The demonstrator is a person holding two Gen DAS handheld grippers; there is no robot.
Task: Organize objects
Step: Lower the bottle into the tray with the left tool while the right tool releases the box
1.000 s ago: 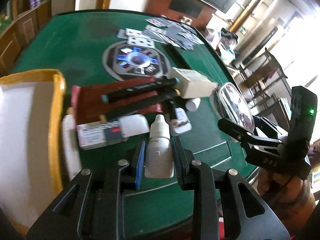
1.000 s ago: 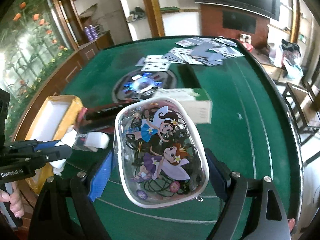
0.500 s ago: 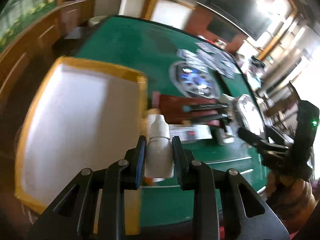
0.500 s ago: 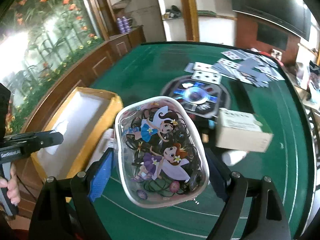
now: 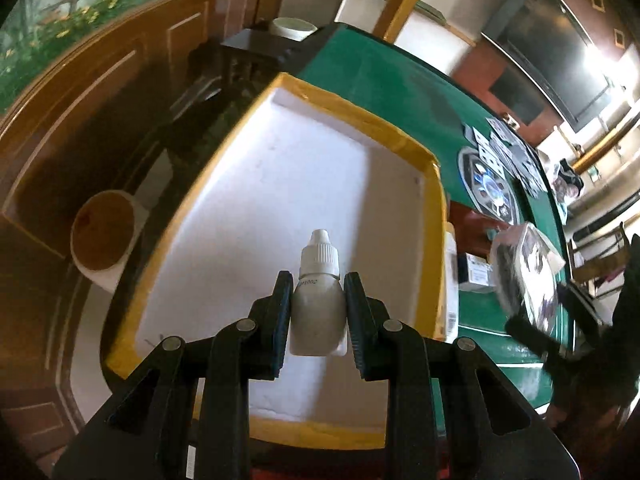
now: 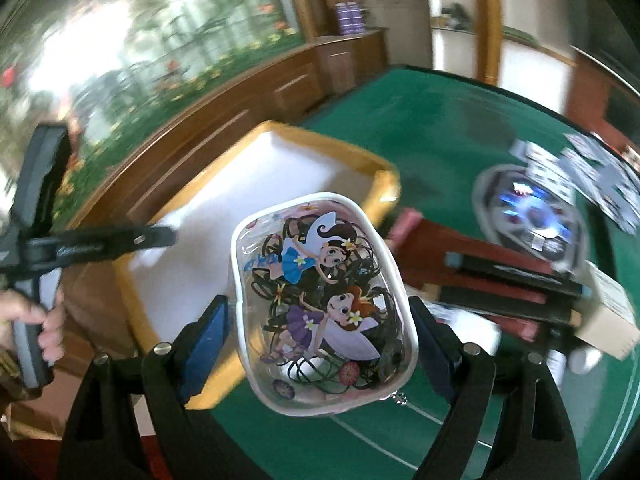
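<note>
Left wrist view: left gripper [image 5: 318,312] clamped on small white dropper bottle [image 5: 319,300], cap pointing away, pads pressed against both sides of body. Held above white interior of yellow-rimmed tray [image 5: 400,140], over near half. Tray sits at left edge of green table [image 5: 384,88]. Right of tray: white box with dark label [image 5: 476,276], then round disc with lit centre [image 5: 490,186] and scattered playing cards [image 5: 508,152] further away. Right gripper blurred at far right edge.

Right wrist view: right gripper [image 6: 320,320] holding clear pouch with cartoon fairy print [image 6: 320,304], dark hair ties visible inside. Left pad touching pouch rim; right-side contact hidden behind pouch. Pouch in air above table, just right of tray's near right corner [image 6: 384,184]. Beyond and right of pouch: dark red flat case with black pens on top [image 6: 500,268], beige carton [image 6: 612,316] at right edge. Background motion-blurred.
</note>
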